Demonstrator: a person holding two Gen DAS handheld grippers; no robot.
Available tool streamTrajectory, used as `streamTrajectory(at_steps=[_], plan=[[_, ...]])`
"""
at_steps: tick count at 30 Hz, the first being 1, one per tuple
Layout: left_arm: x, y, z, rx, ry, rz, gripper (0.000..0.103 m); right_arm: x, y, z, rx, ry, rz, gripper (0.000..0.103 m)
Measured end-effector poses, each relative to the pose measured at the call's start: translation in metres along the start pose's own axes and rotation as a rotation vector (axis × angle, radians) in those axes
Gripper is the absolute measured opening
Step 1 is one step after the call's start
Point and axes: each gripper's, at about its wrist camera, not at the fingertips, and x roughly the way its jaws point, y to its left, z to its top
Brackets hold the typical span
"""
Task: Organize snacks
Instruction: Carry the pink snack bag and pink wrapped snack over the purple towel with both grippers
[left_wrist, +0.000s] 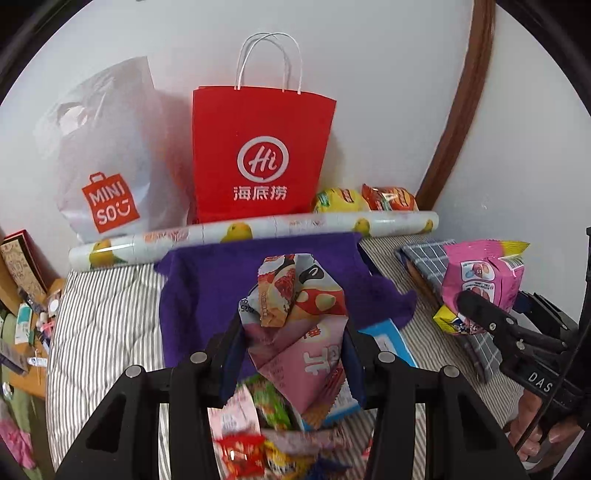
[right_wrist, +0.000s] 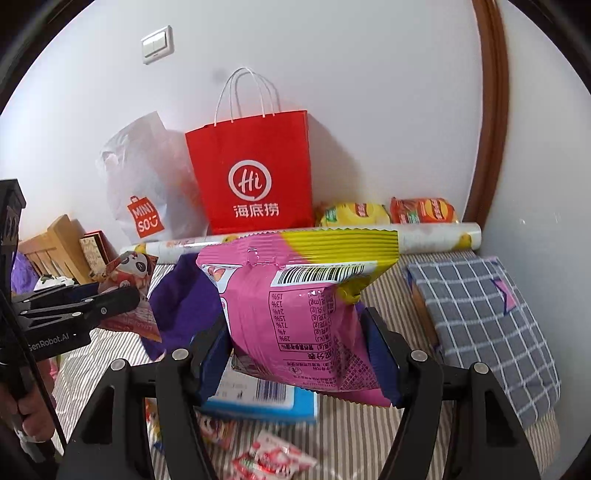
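The left gripper (left_wrist: 295, 332) pinched a panda-printed pink snack bag (left_wrist: 295, 314) between its jaws, lifted above the purple cloth (left_wrist: 207, 288). The right gripper (right_wrist: 301, 354) clamped a pink-and-yellow snack packet (right_wrist: 303, 306) (barcode side up), its jaws squeezing the lower half, above the striped bedding (right_wrist: 351, 435).
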Motion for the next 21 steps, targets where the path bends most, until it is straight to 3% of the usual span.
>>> streamTrajectory(at_steps=[9, 21], plan=[[0.032, 0.005, 0.036, -0.015, 0.001, -0.010, 0.045, 0.038, -0.001, 0.030, -0.014, -0.009, 0.006, 0.067], [0.068, 0.019, 0.059, -0.067, 0.013, 0.002, 0.045, 0.078, -0.005, 0.057, -0.027, -0.008, 0.014, 0.067]])
